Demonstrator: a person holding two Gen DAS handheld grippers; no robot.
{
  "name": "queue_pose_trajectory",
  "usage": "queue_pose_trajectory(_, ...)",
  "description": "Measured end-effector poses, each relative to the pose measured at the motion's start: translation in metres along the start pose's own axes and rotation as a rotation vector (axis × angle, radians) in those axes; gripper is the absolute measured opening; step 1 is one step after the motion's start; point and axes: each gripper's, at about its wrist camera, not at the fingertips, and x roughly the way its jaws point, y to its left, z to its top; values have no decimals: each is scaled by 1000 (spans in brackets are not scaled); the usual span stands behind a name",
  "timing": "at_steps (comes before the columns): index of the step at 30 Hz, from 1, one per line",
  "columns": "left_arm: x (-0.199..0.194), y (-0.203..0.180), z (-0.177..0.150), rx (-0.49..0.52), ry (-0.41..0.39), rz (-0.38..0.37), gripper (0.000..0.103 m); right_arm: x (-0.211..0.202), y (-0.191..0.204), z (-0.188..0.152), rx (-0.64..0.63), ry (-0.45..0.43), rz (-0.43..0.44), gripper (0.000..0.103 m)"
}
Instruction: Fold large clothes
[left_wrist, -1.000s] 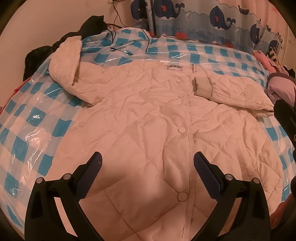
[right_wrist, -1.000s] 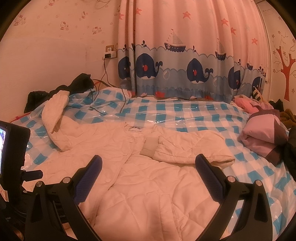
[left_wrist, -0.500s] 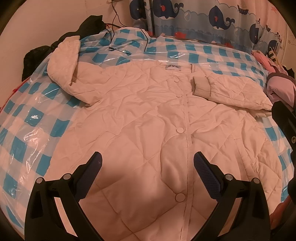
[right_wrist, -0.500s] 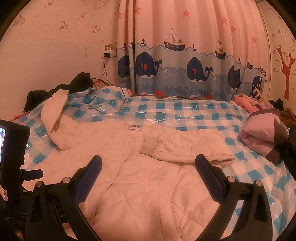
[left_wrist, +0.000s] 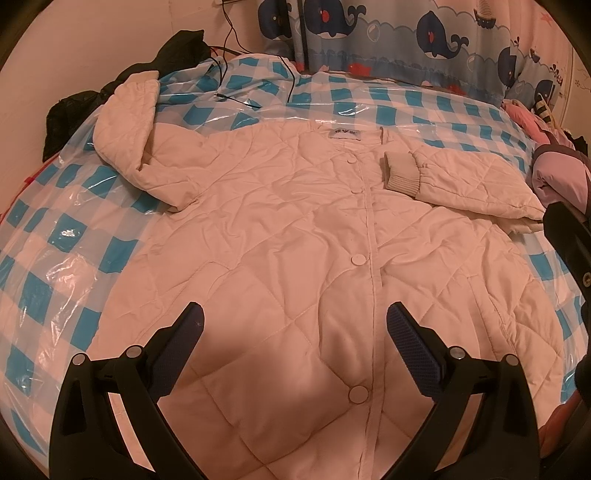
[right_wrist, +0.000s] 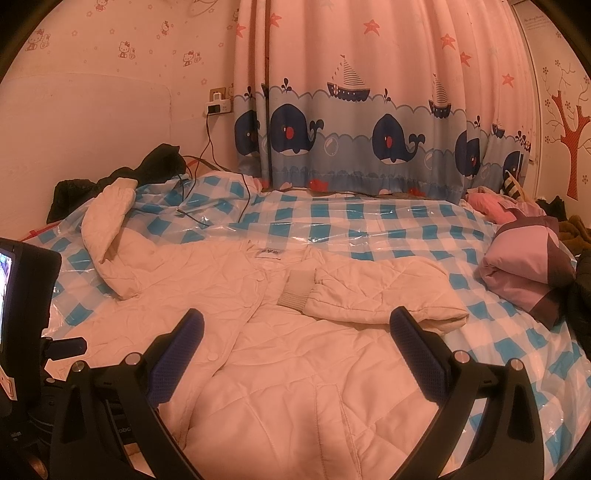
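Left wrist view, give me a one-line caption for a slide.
Open left gripper hovers over a buttoned cream quilted jacket spread on a blue-checked bed cover, one sleeve folded across the chest.

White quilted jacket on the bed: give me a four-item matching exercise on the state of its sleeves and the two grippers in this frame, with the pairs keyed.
Things:
1. left gripper
2. right gripper
3. sleeve with ribbed cuff
4. other sleeve

States:
A. folded in across the chest of the white quilted jacket
B. open, above the button placket
C. flung outward onto the checked plastic cover, not folded
D. open, above the jacket's lower part near the folded sleeve

Pairs: 1-B, 2-D, 3-A, 4-C
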Motion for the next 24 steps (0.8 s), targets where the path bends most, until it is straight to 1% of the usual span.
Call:
queue_pose_trajectory(16, 0, 0, 0, -3, 2, -2, 95, -4, 1, 6, -3, -12, -9, 97)
queue_pose_trajectory(17, 0, -1, 0, -3, 2, -2, 95, 0, -10, -3, -3, -11, -11, 97)
queue_pose_trajectory(18, 0, -2, 0, -3, 3, -2, 95, -1, -12, -6, -4, -8, -12, 97)
queue_pose_trajectory(19, 0, -3, 0, -3, 3, -2, 95, 2, -9, 1, -7, -5, -11, 97)
queue_pose_trajectory(24, 0, -6, 1, -15, 10, -4, 95, 9, -13, 4, -53, 18, -6, 97)
